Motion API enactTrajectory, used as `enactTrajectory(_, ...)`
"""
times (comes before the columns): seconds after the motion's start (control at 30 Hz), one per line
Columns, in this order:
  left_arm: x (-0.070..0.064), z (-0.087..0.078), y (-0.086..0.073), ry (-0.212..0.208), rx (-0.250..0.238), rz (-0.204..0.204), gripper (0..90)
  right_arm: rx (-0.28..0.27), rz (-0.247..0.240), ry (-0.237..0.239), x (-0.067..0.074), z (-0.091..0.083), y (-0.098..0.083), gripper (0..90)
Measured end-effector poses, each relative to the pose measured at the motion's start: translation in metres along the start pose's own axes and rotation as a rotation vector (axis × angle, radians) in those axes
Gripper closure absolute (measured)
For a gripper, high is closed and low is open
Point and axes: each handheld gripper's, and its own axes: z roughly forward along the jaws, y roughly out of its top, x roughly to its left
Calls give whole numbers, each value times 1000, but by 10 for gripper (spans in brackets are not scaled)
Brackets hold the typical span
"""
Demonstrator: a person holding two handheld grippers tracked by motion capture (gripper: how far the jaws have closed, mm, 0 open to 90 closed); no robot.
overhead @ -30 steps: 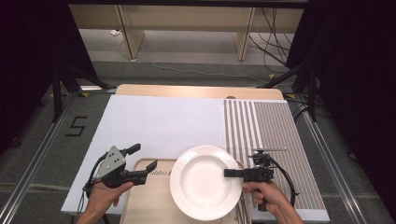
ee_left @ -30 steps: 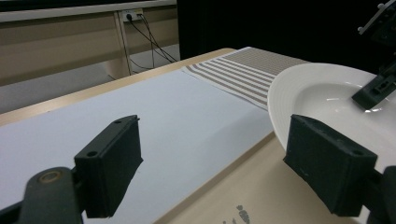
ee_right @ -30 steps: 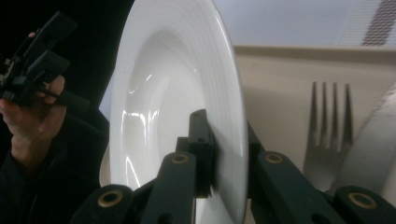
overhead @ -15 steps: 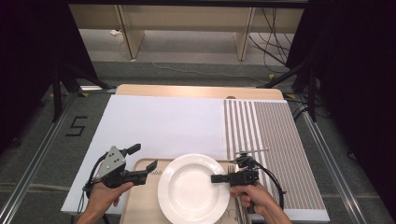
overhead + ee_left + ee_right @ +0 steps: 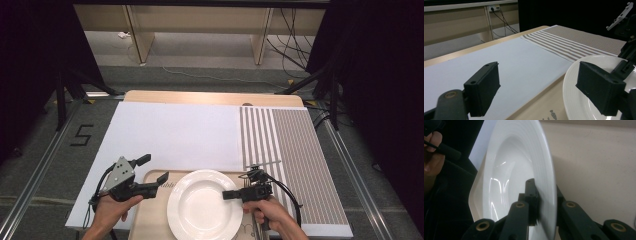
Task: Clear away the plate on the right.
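Right gripper [image 5: 231, 194] pinches the white plate's [image 5: 200, 210] right rim, jaws clamped. Left gripper [image 5: 152, 173], jaws spread and empty, waits beside the plate's left edge, over the tray [image 5: 152, 220] on the bench.

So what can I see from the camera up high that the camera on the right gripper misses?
The high view alone takes in the whole table, its striped mat, and the open left gripper. The right gripper view alone shows, up close, how the two jaws pinch the rim from both sides. Both show the white plate, the beige tray and the right gripper shut on the plate.
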Motion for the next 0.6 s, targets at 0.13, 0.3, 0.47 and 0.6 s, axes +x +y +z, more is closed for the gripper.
enactTrajectory(0.13, 1, 0, 0, 1, 0, -2, 176, 8, 10, -12, 1, -1, -1, 824)
enactTrajectory(0.3, 0, 0, 0, 2, 3, 0, 177, 18, -3, -19, 1, -1, -1, 805)
enactTrajectory(0.47, 0, 0, -1, 1, 4, -2, 176, 31, -46, -84, 3, 0, -3, 769)
enactTrajectory(0.6, 1, 1, -1, -1, 5, 0, 176, 9, -127, -135, 5, 2, -4, 746)
